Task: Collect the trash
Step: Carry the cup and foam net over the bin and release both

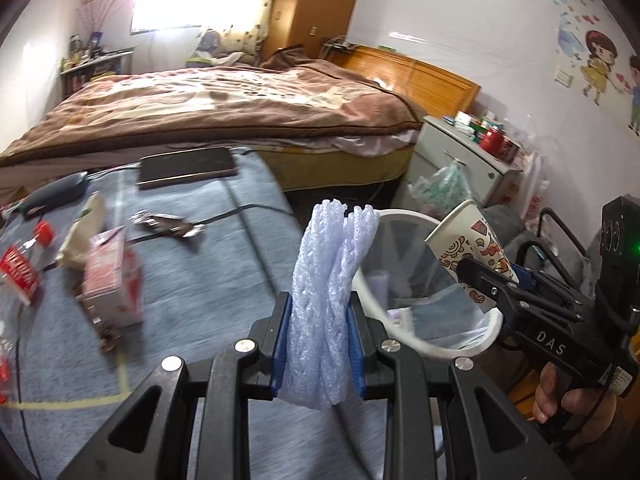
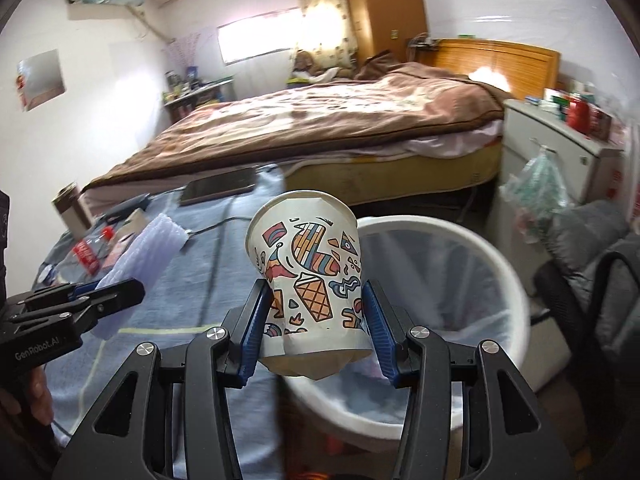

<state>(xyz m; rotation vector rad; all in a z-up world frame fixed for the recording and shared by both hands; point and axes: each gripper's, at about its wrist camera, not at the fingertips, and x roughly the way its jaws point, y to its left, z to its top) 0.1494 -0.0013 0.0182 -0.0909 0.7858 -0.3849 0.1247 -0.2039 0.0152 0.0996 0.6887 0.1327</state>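
Grippers both tilted downward: left gripper (image 1: 318,344) clamped tight on foam netting (image 1: 332,280), right gripper (image 2: 318,316) squeezing a paper cup (image 2: 308,276), white bin (image 2: 516,304) just ahead, slightly right.

A blue cloth (image 1: 192,280) covers the table. At its twelve o'clock edge lies a phone (image 1: 186,167). At ten o'clock a dark device (image 1: 54,194); at nine o'clock a red-labelled bottle (image 1: 20,268), a crumpled paper (image 1: 82,232) and a pink carton (image 1: 114,284); toward centre, a brown wrapper (image 1: 166,226).
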